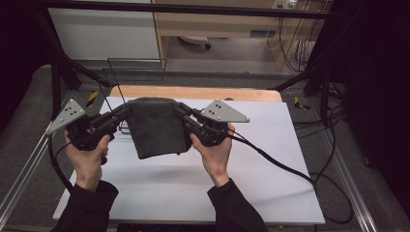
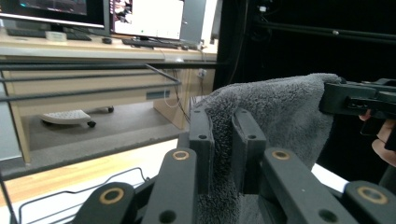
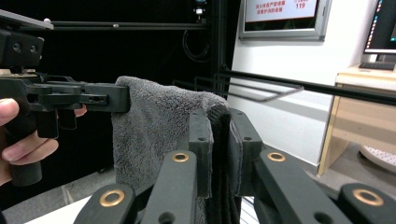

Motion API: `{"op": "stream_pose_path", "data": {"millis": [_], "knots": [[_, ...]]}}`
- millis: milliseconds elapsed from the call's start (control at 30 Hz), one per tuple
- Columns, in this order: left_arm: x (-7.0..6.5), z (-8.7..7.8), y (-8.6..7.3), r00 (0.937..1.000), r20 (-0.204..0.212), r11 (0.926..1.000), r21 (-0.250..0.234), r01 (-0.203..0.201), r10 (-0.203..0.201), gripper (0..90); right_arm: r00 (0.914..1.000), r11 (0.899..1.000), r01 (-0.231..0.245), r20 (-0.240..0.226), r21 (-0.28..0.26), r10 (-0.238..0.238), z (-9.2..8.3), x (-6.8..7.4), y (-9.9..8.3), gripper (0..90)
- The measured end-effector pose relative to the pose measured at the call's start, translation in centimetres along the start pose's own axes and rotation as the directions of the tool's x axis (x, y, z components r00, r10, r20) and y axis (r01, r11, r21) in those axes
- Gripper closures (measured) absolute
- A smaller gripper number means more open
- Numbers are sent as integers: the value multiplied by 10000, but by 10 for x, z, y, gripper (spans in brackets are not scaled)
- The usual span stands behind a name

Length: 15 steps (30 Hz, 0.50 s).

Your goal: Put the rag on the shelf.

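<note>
Both claws clamped tight: left gripper (image 1: 126,110) and right gripper (image 1: 180,110) pinch the dark grey fluffy towel's (image 1: 157,128) top corners; its hanging folds hide the wire rack (image 1: 135,65) behind.

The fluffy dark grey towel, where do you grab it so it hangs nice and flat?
Grab the fluffy dark grey towel by its two top corners, one from each side. The left hand-held gripper and right hand-held gripper pinch it there, so its folded top edge stays stretched and the rest hangs down.
</note>
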<state>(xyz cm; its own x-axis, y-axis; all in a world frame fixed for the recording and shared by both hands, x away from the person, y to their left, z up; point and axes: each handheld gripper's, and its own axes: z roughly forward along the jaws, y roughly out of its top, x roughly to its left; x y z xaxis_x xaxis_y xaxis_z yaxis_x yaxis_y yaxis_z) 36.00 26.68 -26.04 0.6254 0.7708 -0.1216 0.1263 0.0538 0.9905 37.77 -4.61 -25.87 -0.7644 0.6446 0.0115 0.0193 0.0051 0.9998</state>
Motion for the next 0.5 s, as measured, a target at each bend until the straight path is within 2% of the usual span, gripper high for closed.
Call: {"op": "stream_pose_path", "data": {"millis": [500], "knots": [[19,-7,18,9986,-517,9958,-916,82,-130,801,9993,9979,342,176,-542,-333,27,13,21,823]]}}
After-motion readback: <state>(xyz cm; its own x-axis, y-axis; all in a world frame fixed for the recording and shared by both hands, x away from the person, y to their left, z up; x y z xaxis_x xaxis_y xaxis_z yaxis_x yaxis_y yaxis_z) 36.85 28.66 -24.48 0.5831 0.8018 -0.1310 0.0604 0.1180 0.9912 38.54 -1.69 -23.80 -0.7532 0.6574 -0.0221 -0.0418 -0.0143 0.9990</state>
